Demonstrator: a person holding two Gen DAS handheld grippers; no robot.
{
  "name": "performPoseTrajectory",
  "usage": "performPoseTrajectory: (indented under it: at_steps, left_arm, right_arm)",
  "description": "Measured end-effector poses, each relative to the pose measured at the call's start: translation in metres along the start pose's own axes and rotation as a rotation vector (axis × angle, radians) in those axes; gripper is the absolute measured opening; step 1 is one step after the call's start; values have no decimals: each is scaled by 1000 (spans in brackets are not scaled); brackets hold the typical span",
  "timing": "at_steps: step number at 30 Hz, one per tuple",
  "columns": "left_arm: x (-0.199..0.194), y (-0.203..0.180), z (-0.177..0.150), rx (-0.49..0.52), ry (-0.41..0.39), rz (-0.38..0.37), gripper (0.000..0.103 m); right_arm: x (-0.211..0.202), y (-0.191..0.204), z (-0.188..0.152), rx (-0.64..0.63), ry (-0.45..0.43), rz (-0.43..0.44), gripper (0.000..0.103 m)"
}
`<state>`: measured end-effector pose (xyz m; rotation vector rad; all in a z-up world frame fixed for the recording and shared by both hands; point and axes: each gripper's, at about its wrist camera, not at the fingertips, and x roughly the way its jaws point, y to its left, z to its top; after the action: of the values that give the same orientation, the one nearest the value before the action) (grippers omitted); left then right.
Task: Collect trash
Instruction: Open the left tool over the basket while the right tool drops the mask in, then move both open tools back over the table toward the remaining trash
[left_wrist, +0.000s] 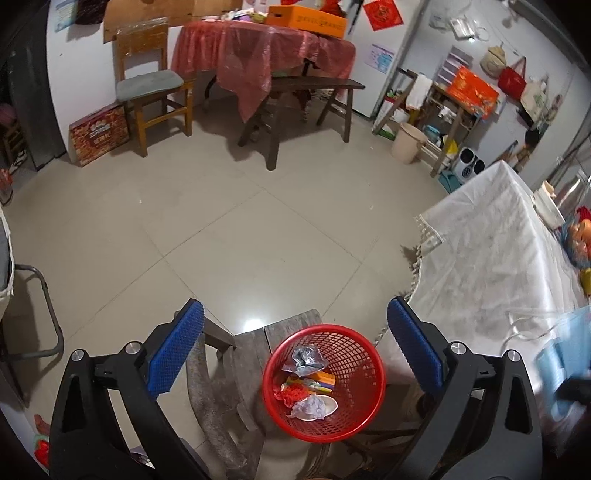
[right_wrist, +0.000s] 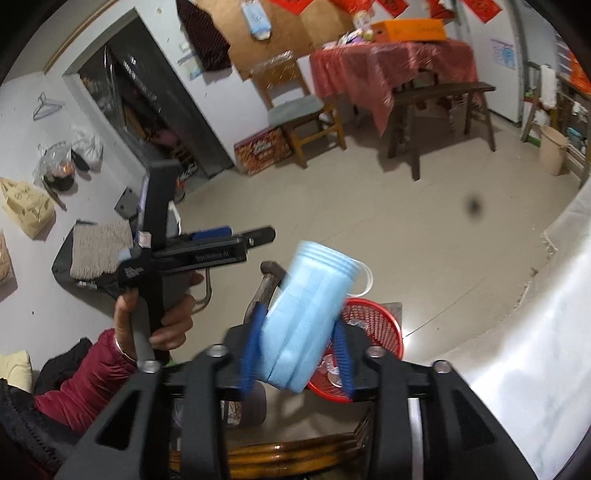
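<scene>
A red mesh basket (left_wrist: 354, 354) stands on a wooden stool (left_wrist: 251, 354) and holds a grey foil wrapper (left_wrist: 306, 360), an orange wrapper (left_wrist: 323, 382) and a white lid (left_wrist: 327, 404). My left gripper (left_wrist: 295, 310) hangs above it, open wide, with nothing between its blue pads (left_wrist: 177, 350). In the right wrist view my right gripper (right_wrist: 299, 317) has a stack of light blue face masks (right_wrist: 310, 317) tilted between its blurred pads, which do not clearly press on it. It is over the basket (right_wrist: 380, 325). A hand (right_wrist: 166, 321) holds the left gripper (right_wrist: 255, 233) further left.
A table with a white cloth (left_wrist: 498, 258) stands to the right of the basket, with fruit at its far side. Across the tiled floor are a wooden chair (left_wrist: 151, 88), a dark bench (left_wrist: 306, 92), a red-covered table (left_wrist: 258, 48) and a beige bucket (left_wrist: 408, 142).
</scene>
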<state>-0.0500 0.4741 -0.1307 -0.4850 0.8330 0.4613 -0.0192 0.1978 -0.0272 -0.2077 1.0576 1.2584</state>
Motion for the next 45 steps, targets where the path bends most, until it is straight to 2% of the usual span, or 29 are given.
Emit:
performPoseTrajectory:
  at_steps: [1,7,14,24,38,45]
  left_arm:
    - [0,2,1,-6,0,-2,96]
    - [0,8,0,-7,0,0,96]
    - [1,3,-1,-3,9,-10,96]
    - [-10,-23,1,45,-10,-32,96]
    - [-41,-83,0,139,-51,-83,96]
    - [-47,-135,-10,234,-52,-84,96]
  right_arm:
    - [8,1,2,0,9,-3,52]
    - [15,-3,3,22,8,-21,52]
    - [-8,-18,-3,44,-43,-53,53]
    - [-52,-40,-16,94,-141,-99,56]
    - [-134,-78,-50,166,-308,-183,62]
    - [-185,-114,-90,252,-403,-237,65]
